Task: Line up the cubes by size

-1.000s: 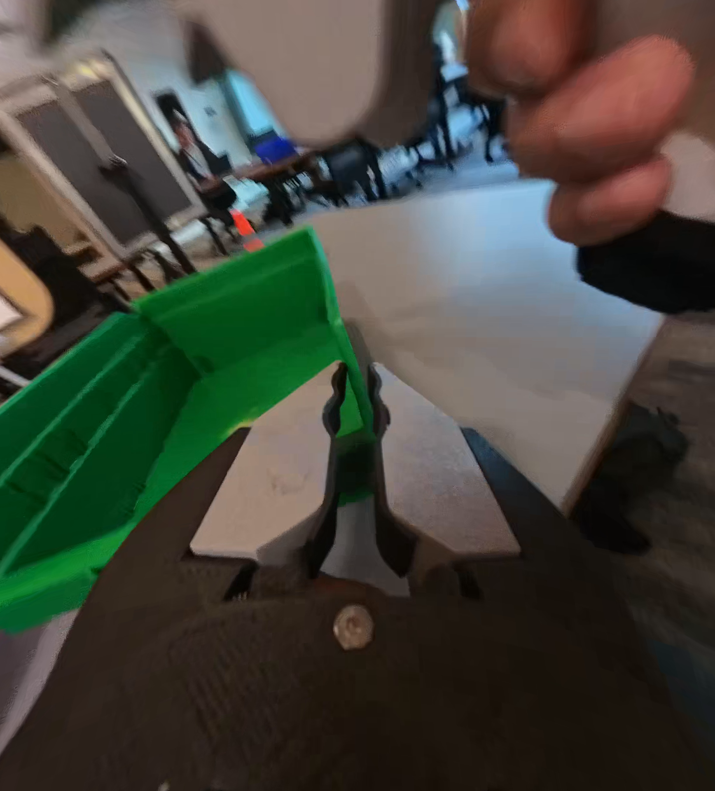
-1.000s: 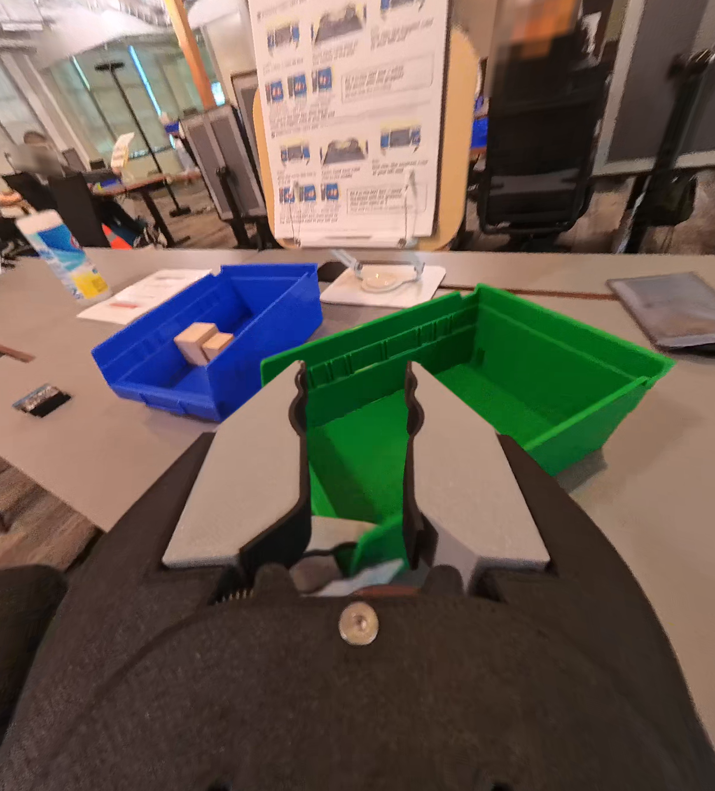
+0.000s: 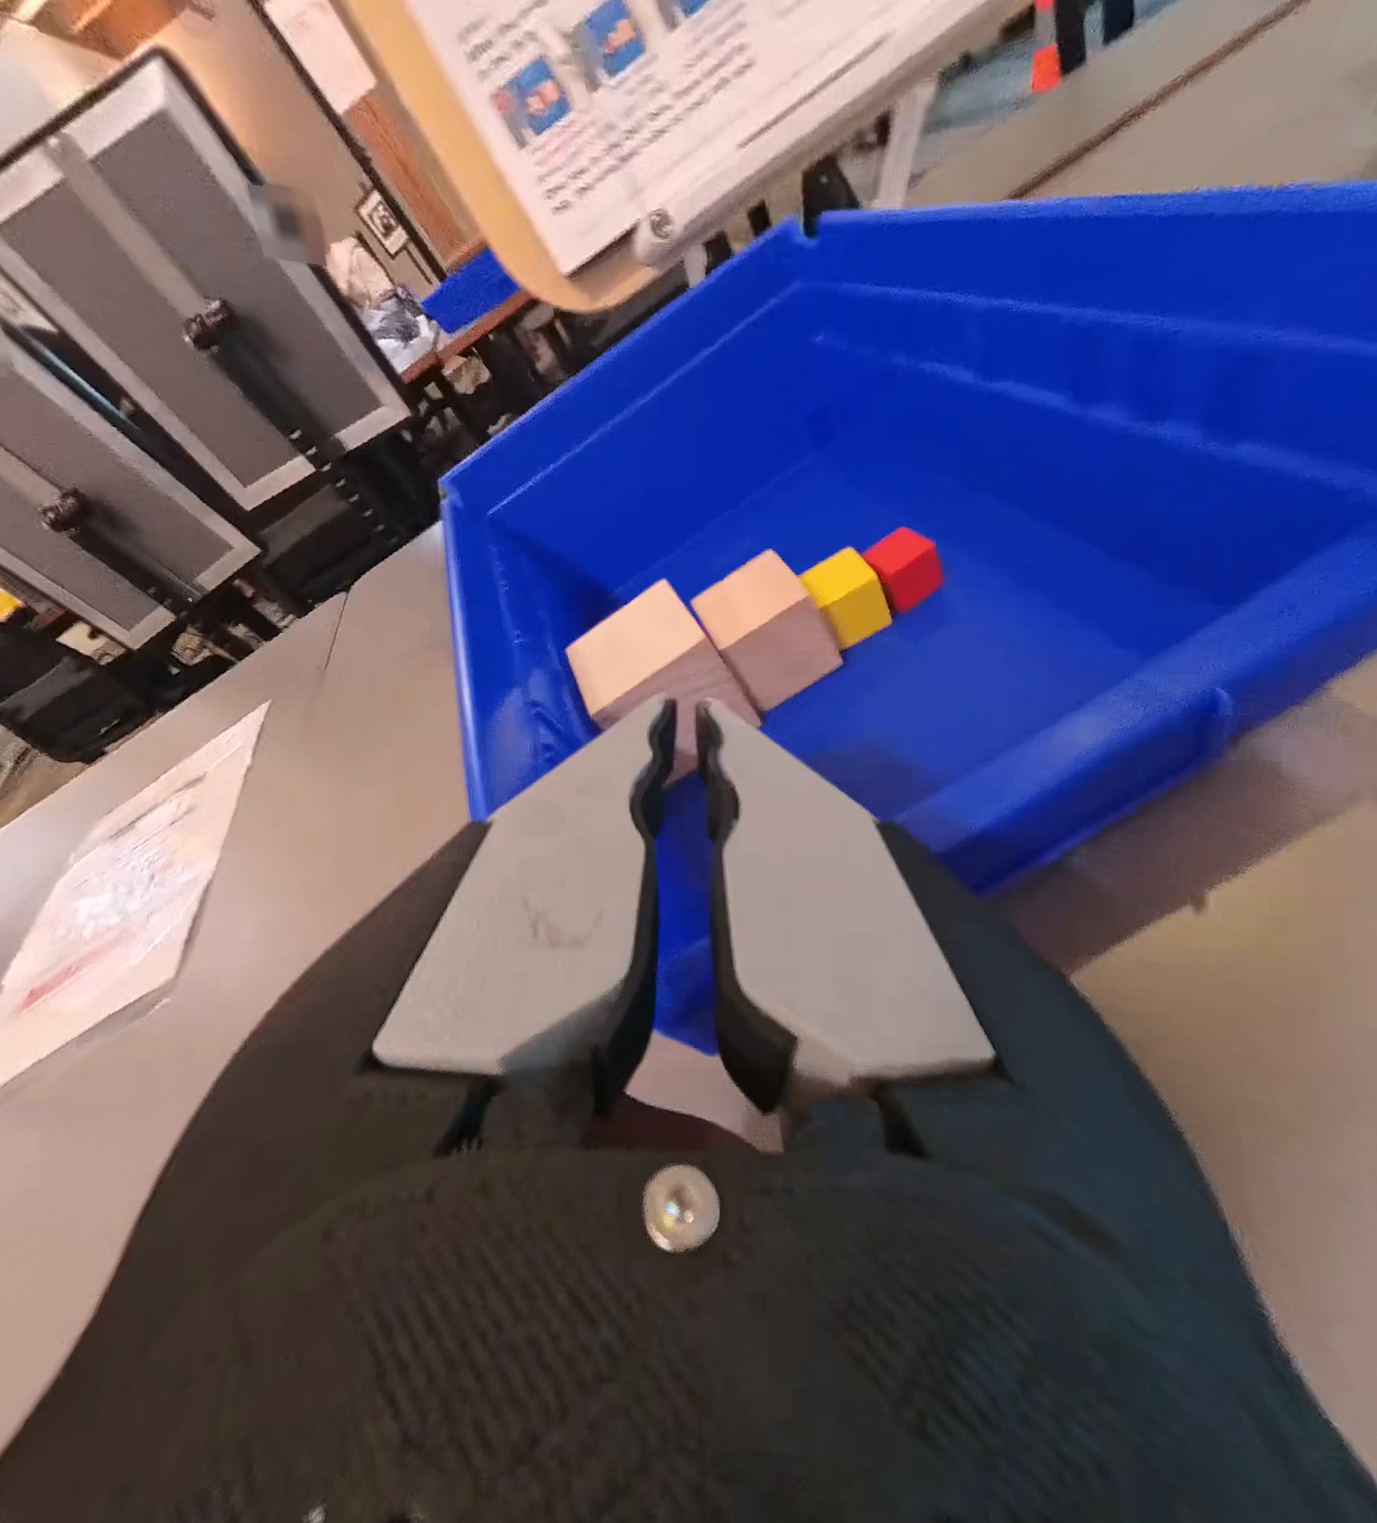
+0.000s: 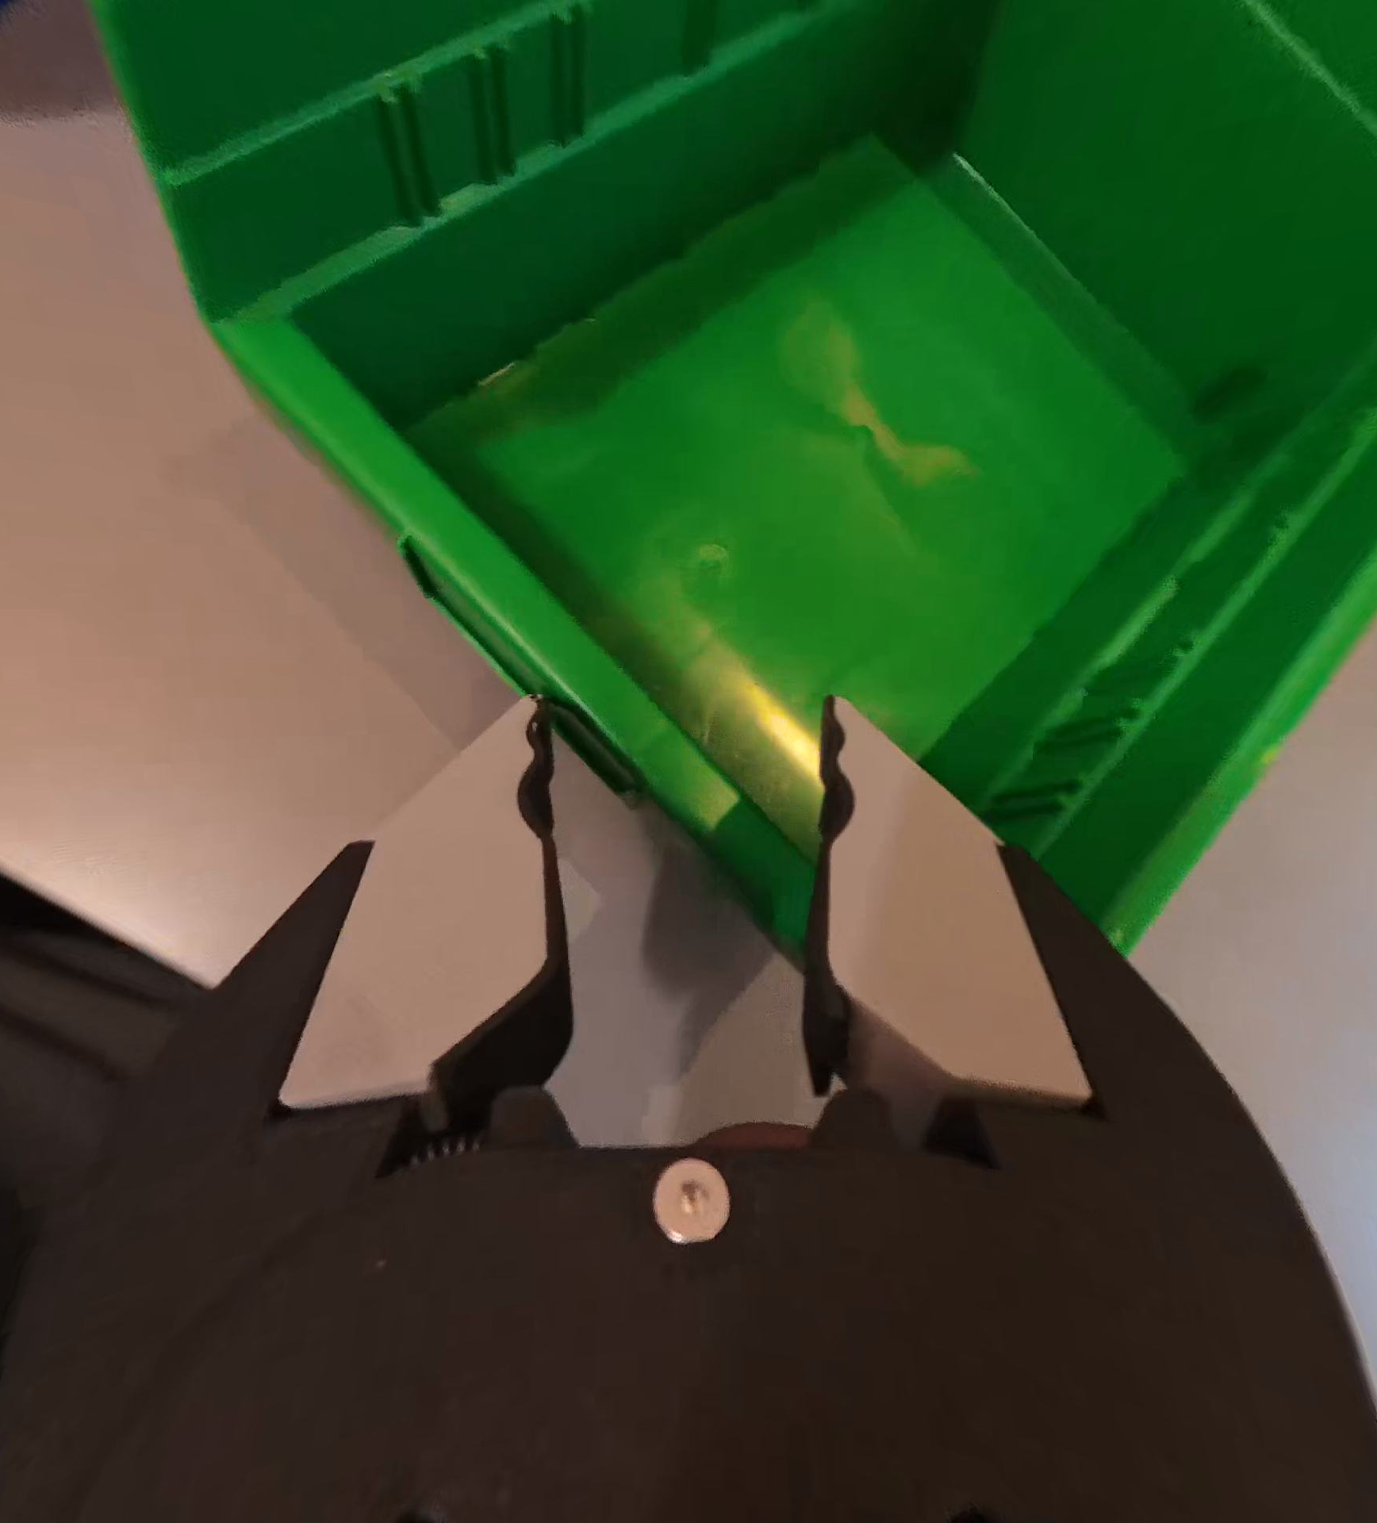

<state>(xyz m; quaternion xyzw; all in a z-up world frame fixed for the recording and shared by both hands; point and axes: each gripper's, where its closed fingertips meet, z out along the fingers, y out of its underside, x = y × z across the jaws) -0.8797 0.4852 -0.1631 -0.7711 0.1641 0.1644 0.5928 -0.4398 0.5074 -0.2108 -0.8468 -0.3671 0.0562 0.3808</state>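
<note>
Two grippers: left gripper [image 3: 685,717] nearly closed over blue bin [image 3: 1081,247]; right gripper [image 4: 681,709] spread above green bin [image 4: 323,247]

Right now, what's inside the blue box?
Four cubes sit in a row inside the blue box: a big wooden cube, a smaller wooden cube, a yellow cube and a red cube. The left gripper hides the big cube's near corner.

The left tongs [image 3: 685,715] point forward with fingers drawn nearly together, only a narrow slit between them, while the right tongs [image 4: 681,710] tilt downward, fingers spread wide.
</note>
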